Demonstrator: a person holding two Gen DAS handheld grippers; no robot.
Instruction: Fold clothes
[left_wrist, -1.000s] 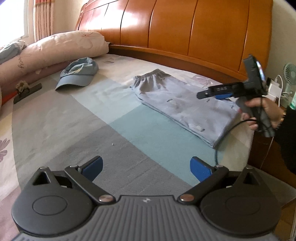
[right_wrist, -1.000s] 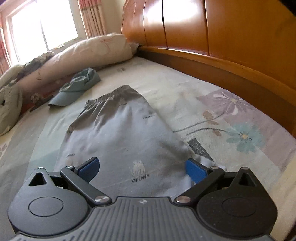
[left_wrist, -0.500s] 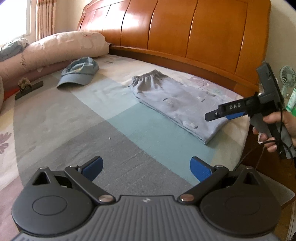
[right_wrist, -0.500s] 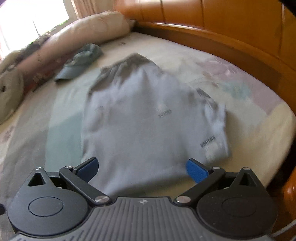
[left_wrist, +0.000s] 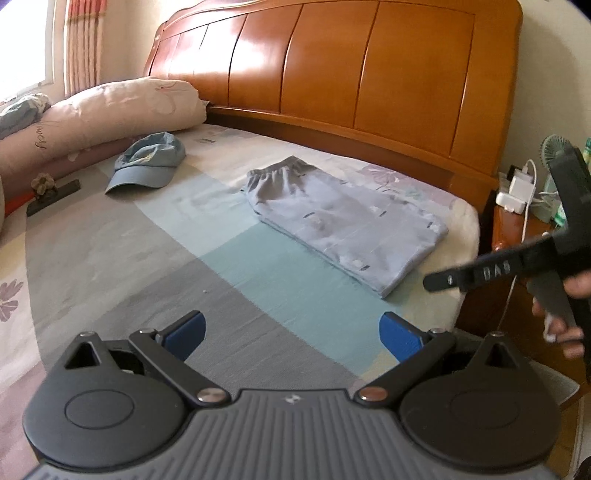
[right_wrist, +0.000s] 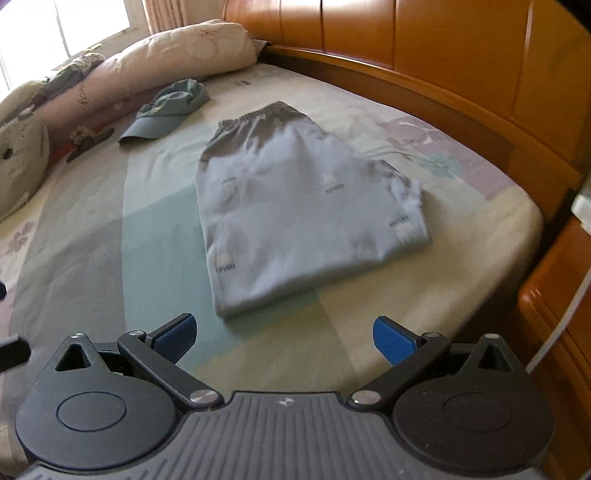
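Patchwork bedsheet (left_wrist: 110, 258) — wooden headboard (left_wrist: 332, 66)

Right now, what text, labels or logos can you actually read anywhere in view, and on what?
"DAS", seen mirrored, on the black finger of the right hand-held gripper.
Cursive script on the pink pillow: too slanted to read for sure.
Small dark printed words on the folded grey shorts: repeated, too blurred to read.
Small emblems on both hand-held gripper bodies: symbols, not text.
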